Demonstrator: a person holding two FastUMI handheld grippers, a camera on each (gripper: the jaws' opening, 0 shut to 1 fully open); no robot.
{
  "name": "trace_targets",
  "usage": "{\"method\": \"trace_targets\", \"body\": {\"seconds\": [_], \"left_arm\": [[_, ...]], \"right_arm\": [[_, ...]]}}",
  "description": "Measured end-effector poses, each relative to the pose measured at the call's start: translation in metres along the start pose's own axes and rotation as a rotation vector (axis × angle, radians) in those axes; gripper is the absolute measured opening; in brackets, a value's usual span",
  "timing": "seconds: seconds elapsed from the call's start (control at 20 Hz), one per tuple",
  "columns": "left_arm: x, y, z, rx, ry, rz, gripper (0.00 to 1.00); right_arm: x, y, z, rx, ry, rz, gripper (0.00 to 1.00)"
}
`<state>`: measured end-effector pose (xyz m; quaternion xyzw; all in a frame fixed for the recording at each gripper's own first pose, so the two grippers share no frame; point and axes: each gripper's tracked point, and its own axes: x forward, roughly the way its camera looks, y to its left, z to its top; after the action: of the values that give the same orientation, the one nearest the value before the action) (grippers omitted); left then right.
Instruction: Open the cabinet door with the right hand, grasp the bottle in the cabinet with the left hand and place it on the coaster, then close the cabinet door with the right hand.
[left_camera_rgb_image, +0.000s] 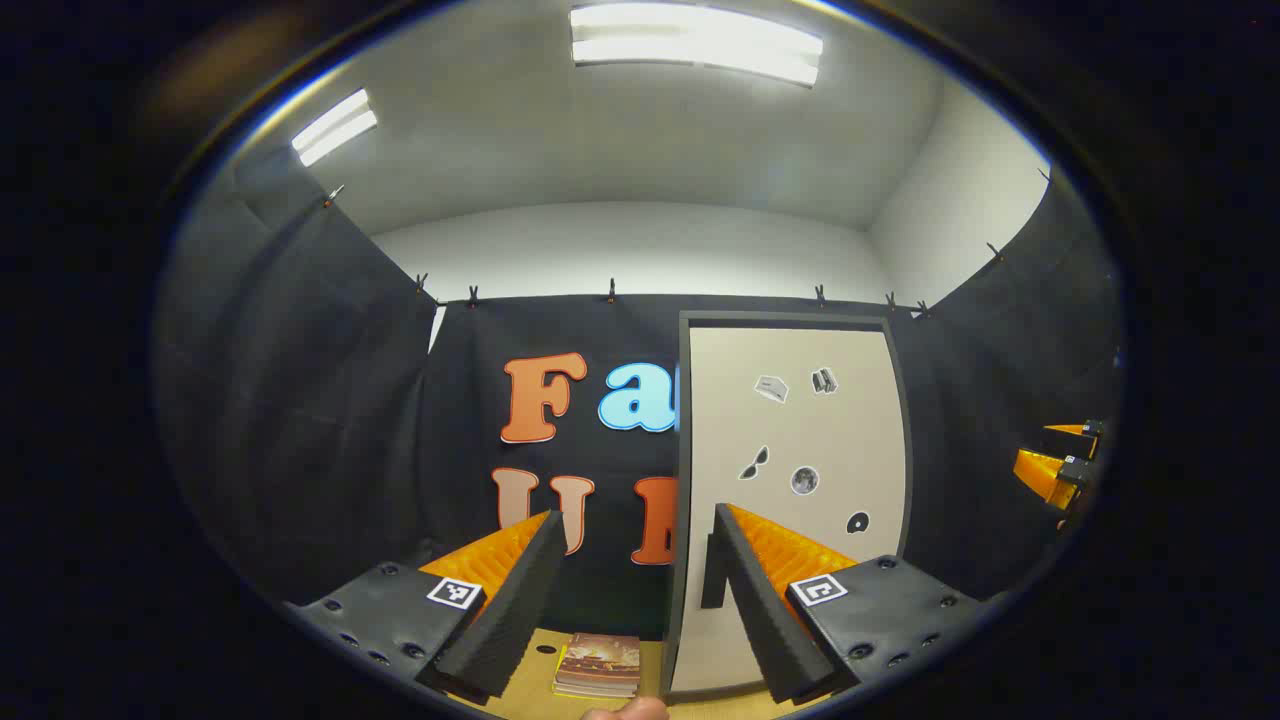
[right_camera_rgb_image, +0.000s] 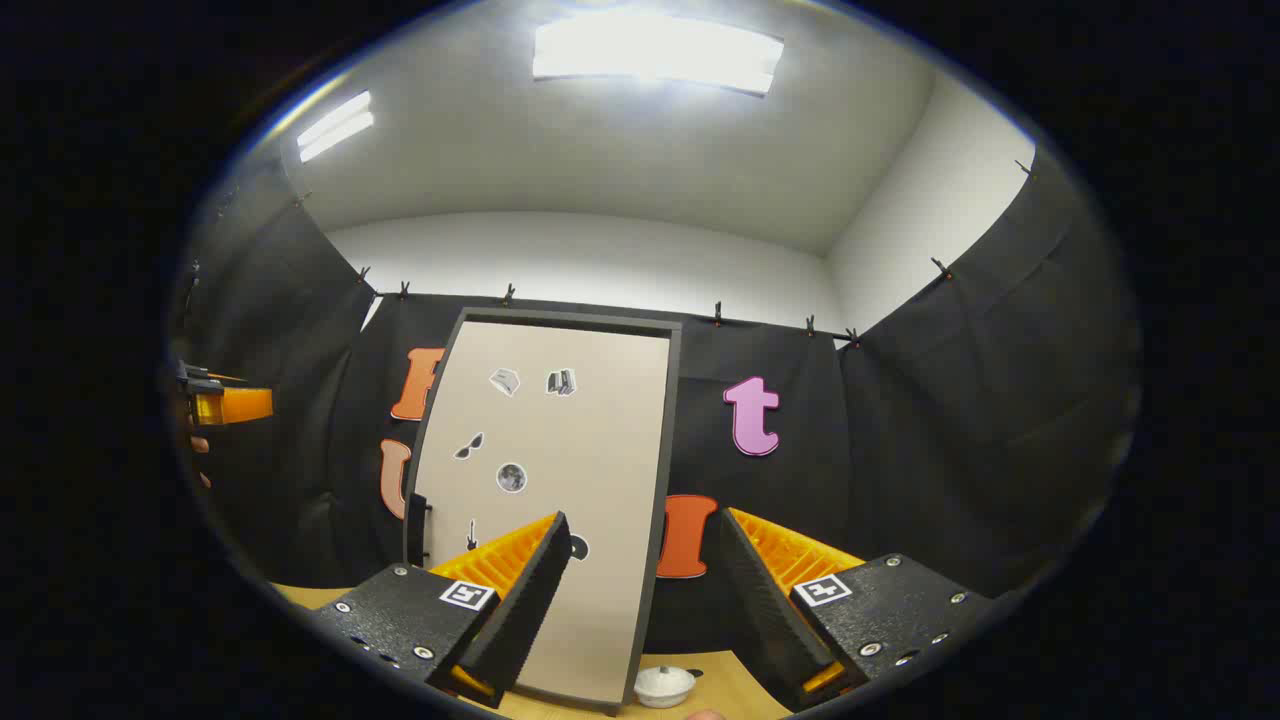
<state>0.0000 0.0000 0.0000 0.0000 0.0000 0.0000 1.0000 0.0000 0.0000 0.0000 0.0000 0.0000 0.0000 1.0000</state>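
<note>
Straight ahead of both grippers stands the cabinet door (right_camera_rgb_image: 545, 500), closed as far as I can judge, a tall beige panel in a dark frame with small stickers on its face. Its long axis runs upright, and its broad face is turned toward the cameras. A dark handle (right_camera_rgb_image: 417, 528) sits on the door's left edge in the right gripper view, low down and also upright.

The right gripper (right_camera_rgb_image: 640, 585) has its fingers spread with nothing between them, and it hangs in front of the door's lower part, nearer the right edge than the handle. To open the door well, I judge it should shift across to the handle, line its spread fingers up either side of that vertical bar, close firmly, then pull in an arc about the opposite edge (the hinges are probably there, though I cannot see them).

The left gripper (left_camera_rgb_image: 632, 590) is likewise spread and empty, just left of the door's left edge. Below it, left of the door on the wooden table (left_camera_rgb_image: 520, 690), lies a small book (left_camera_rgb_image: 600, 664).

The bottle is presumably behind the door. A white knobbed object (right_camera_rgb_image: 665, 684) rests on the table at the door's foot; whether it is the coaster I cannot tell.
</note>
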Motion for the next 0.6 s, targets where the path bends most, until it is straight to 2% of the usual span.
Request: {"method": "trace_targets", "body": {"seconds": [0.05,0.2,0.4,0.45,0.55,0.6], "left_arm": [[0.003,0.0,0.002,-0.015,0.001,-0.004,0.93],[0.01,0.01,0.014,-0.029,-0.023,0.004,0.93],[0.024,0.018,0.018,-0.03,-0.035,0.011,0.99],[0.026,0.023,0.018,-0.019,-0.037,0.021,0.96],[0.029,0.027,0.014,-0.018,-0.03,0.024,0.93],[0.029,0.033,0.011,-0.019,-0.026,0.028,0.96]], "right_arm": [[0.002,0.004,-0.001,0.006,0.003,0.009,0.93],[0.005,0.002,0.003,0.002,-0.007,0.002,0.94],[0.017,0.003,0.005,-0.026,0.006,-0.017,0.94],[0.021,0.005,0.005,-0.029,0.019,-0.016,0.96],[0.025,0.013,0.004,-0.037,0.043,-0.005,0.93],[0.027,0.016,0.005,-0.042,0.048,0.0,0.93]]}}
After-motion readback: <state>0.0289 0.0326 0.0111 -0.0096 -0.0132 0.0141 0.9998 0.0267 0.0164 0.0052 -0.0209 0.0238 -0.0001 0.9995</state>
